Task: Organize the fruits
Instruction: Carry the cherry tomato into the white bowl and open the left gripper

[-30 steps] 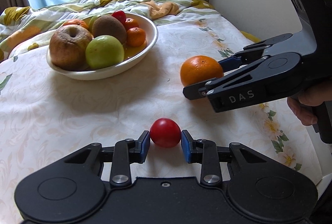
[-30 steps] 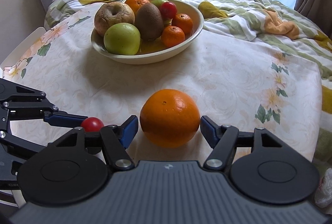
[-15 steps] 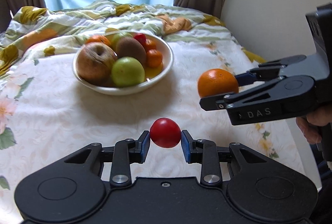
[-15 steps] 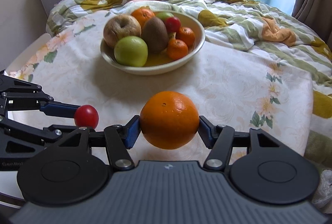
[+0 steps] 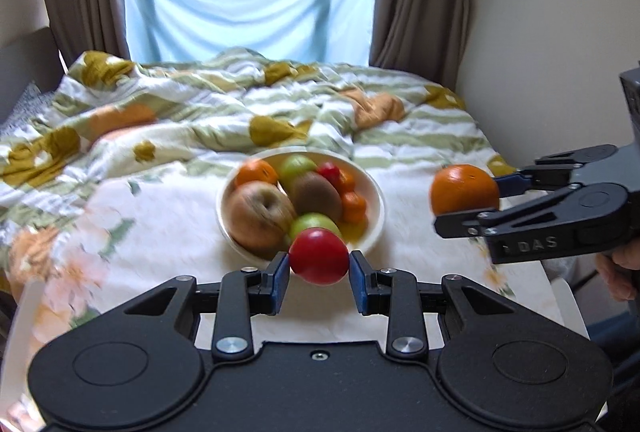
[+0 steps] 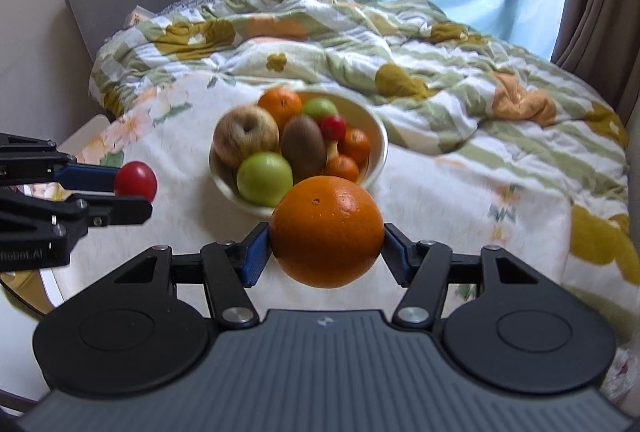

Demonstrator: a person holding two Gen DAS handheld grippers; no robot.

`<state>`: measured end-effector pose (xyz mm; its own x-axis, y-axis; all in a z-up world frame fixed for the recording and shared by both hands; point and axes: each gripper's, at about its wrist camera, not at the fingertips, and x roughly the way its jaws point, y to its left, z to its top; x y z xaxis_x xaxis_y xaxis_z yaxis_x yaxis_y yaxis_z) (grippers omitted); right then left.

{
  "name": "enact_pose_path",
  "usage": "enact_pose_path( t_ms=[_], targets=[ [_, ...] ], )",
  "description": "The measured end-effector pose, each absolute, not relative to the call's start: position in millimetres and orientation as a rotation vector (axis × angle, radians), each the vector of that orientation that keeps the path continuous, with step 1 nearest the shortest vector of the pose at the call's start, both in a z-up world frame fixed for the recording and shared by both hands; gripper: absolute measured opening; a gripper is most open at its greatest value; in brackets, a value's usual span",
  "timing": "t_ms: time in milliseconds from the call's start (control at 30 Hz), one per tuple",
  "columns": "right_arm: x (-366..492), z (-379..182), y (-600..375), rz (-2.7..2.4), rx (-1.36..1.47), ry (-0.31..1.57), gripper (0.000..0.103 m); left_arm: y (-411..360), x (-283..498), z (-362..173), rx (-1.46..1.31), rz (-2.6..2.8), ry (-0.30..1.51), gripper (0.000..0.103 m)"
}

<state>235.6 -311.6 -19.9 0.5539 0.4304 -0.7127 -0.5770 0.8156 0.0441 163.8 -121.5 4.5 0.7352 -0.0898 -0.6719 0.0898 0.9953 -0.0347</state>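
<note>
Fruit rides in both tools toward a white bowl (image 5: 376, 191) on a flower-print surface (image 5: 160, 228). The left tool (image 5: 319, 274) is clamped on a small red fruit (image 5: 319, 256), held in the air just in front of the bowl; the right tool (image 6: 326, 256) is clamped on a big orange (image 6: 326, 230), also lifted and short of the bowl's near rim. Each fruit sits between the blue pads at its widest part, which likely keeps a round, smooth thing from rolling out on the way. Both appear bound for the bowl, where the other fruit is gathered. Counted in the bowl: 1 brownish apple (image 6: 245, 135), 2 green apples, 1 kiwi (image 6: 303, 145), 1 small red fruit, 1 orange at the far rim and 2 small mandarins, so 8 visible pieces, though more may be hidden underneath. Behind the bowl lies a rumpled quilt (image 6: 360, 43).
</note>
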Motion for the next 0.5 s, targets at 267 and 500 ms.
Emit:
enact_pose_path(
  t_ms=[267,500],
  targets=[
    [262,3,-299,0.585,-0.2,0.751,0.075,-94,214,20,0.0,-0.081,0.736,0.036],
    [293,14,-286,0.528,-0.167,0.754,0.075,-72,271,22,-0.002,-0.134,0.757,0.036]
  ],
)
